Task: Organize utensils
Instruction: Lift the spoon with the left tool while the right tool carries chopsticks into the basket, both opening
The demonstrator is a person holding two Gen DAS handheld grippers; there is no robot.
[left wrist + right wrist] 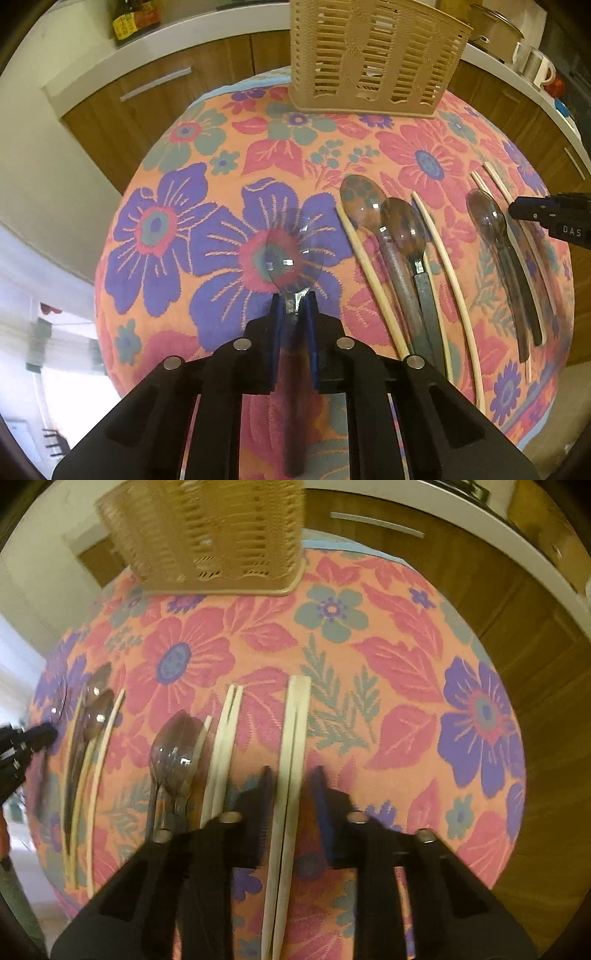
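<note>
Clamped in the left gripper (294, 300) is the neck of a clear plastic spoon (291, 254), its see-through bowl over a purple flower on the floral cloth (177, 206). Further right lie three more smoky spoons (400, 225), two together and one apart, with thin pale chopsticks among them. The right gripper (292, 775) is closed on one pair of chopsticks (295, 716); another pair (227, 731) lies just left. One beige slotted basket (373, 55) stands beyond.
</note>
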